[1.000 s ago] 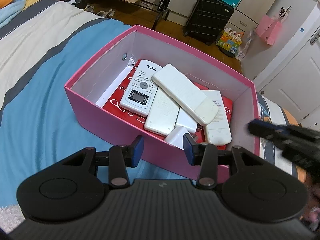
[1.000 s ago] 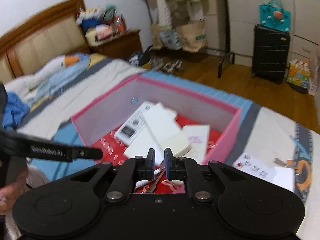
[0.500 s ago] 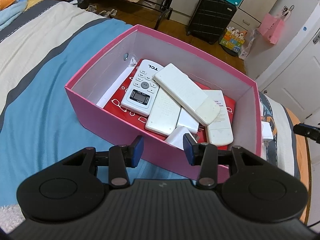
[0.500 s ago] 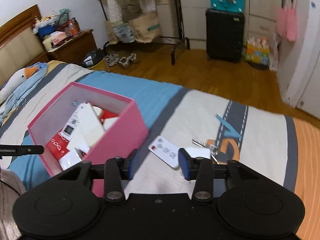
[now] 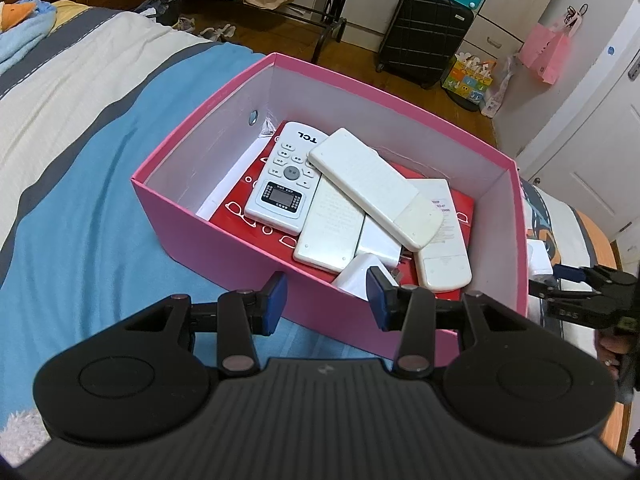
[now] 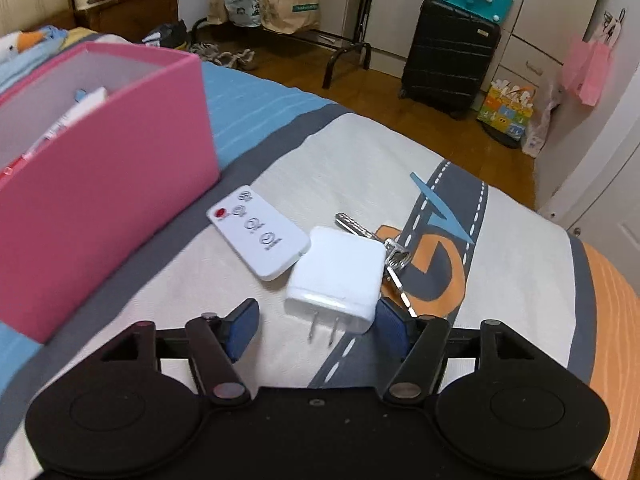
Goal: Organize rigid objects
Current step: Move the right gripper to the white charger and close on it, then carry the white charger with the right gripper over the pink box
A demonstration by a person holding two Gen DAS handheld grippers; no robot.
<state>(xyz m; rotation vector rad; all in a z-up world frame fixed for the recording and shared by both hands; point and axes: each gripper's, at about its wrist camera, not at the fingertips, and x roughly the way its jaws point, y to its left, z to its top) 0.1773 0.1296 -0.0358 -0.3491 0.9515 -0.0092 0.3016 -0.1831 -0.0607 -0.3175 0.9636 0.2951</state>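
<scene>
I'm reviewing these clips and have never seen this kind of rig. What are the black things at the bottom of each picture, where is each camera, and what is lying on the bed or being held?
There is no robot here: a person carries a hand-held two-finger gripper in each hand, with a wide-angle camera on each looking along its fingers. The left camera looks down over the left gripper into a pink box on the bed. Its jaws stand apart over the box's near wall, holding nothing. The box holds several white remotes, one marked TCL, and a white plug. The right camera shows the right gripper low over the bedspread, jaws opening, with a white charger between them, not yet pinched. Beside the charger lie a small white remote and keys. The right gripper also shows at the left camera's right edge.
</scene>
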